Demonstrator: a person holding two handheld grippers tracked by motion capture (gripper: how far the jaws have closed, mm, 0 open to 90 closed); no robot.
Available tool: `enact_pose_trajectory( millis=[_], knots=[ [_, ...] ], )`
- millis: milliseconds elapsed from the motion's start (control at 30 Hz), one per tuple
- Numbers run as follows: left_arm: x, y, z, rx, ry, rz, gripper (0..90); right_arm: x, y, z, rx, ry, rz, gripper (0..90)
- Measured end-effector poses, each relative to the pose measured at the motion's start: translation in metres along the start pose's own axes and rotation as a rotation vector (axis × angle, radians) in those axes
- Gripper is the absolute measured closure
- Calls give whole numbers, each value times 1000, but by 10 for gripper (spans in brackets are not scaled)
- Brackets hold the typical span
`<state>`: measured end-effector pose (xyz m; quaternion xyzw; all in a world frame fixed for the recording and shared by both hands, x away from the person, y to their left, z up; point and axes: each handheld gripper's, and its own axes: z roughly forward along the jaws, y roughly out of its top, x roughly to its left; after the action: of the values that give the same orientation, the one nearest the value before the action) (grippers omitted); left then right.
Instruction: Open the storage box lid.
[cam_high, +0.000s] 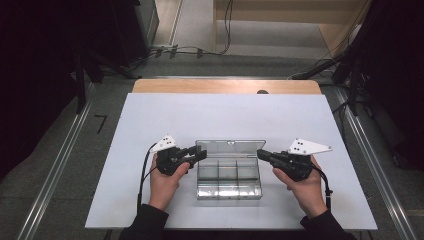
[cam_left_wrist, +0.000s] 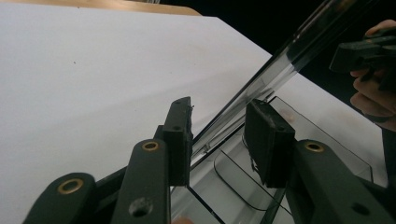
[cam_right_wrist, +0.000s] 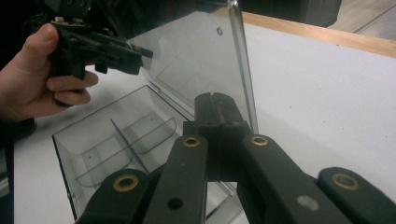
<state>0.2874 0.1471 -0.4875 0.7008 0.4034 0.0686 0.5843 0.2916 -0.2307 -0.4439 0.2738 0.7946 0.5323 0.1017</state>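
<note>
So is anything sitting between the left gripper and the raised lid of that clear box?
Nothing visible does. The left gripper already has the upright lid edge between its jaws, pads not yet pressing. The right gripper stands shut at the other edge.

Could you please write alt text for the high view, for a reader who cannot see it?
A clear plastic compartment box sits open on a white table, its lid raised at the far side. A person's hands come in from below, the left gripper at the lid's left end and the right gripper at its right end.
</note>
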Motion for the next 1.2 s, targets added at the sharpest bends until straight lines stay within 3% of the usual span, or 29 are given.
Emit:
enact_pose_trajectory(
  millis=[133,267,467,600,733,867,1033,1200],
  knots=[
    [1,0,0,-1,6,-2,633,-9,-4,-10,-2,0,21,874],
    [2,0,0,-3,14,-7,652,-12,-10,-10,16,4,24,749],
    [2,-1,1,4,23,-14,656,-20,-14,2,0,-30,63,517],
    [3,-1,2,4,27,-18,668,-23,-16,15,-10,-24,92,481],
    [4,-2,3,3,25,-23,678,-24,-17,28,-13,-22,107,488],
    [5,-2,3,2,25,-30,685,-21,-18,35,-25,-23,91,568],
    [4,-2,3,3,21,-24,680,-22,-20,35,-36,-39,111,681],
    [3,-3,3,9,9,-29,693,-20,-22,33,-45,-47,133,704]
  ],
)
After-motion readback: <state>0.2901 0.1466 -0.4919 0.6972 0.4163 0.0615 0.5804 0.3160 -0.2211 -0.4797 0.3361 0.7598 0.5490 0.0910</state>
